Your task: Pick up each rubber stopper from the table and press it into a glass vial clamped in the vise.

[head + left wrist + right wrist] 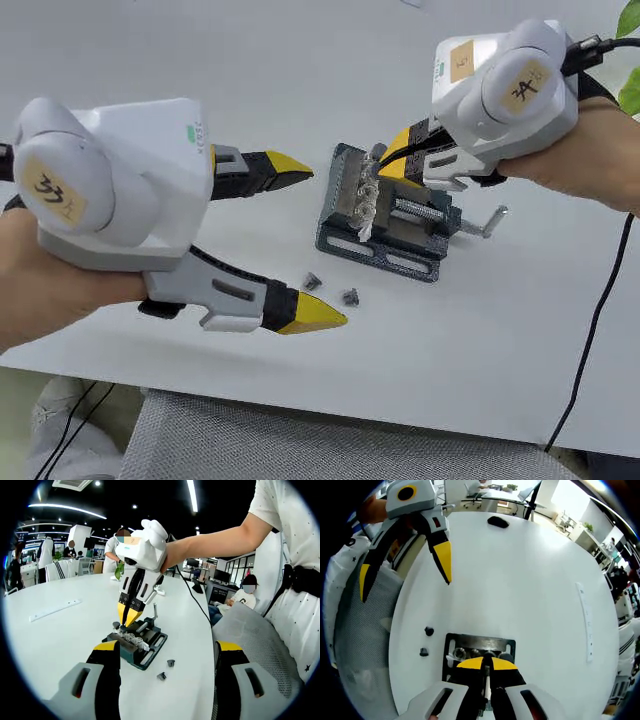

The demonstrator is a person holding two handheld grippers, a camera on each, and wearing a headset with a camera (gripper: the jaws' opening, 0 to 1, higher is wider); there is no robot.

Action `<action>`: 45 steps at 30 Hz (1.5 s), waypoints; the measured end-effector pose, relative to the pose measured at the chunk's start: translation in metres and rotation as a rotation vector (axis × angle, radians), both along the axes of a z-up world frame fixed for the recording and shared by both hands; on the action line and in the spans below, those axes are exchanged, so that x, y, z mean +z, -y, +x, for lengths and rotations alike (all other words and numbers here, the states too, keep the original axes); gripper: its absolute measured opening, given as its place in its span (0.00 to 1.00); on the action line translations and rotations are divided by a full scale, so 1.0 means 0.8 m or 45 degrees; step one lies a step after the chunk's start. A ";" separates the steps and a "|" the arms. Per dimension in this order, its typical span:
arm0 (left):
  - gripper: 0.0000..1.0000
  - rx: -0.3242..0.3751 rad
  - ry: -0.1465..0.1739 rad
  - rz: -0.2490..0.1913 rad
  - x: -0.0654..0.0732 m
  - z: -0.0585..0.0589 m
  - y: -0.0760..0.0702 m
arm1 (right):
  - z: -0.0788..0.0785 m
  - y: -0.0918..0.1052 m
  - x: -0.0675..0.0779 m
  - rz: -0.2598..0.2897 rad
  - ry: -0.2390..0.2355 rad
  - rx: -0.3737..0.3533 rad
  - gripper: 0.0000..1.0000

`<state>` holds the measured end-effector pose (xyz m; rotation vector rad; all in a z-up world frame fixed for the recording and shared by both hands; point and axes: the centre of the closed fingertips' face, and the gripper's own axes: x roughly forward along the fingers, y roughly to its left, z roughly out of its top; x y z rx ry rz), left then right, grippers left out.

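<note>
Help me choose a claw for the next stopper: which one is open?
The left claw: its jaws gape wide above the table; the right claw is shut over the vise.

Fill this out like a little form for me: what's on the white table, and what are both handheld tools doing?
Surface: white table
Fixture: dark metal vise standing on it
Clamped: glass vials, side by side in the vise
Loose: two small dark stoppers on the table near the vise
Left side: left tool, wide open, empty, hovering short of the vise
Right side: right tool, shut, tips down at the vials; any stopper between them is hidden
</note>
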<state>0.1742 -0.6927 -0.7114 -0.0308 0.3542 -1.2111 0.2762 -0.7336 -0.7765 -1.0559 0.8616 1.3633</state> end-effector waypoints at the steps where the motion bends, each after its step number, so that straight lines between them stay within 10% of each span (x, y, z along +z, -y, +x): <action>1: 0.76 -0.001 0.000 0.000 0.000 0.000 0.000 | -0.001 -0.001 0.000 0.005 -0.002 -0.002 0.00; 45: 0.75 0.011 -0.010 -0.018 -0.002 0.002 0.002 | 0.009 -0.003 -0.007 -0.067 0.037 0.056 0.00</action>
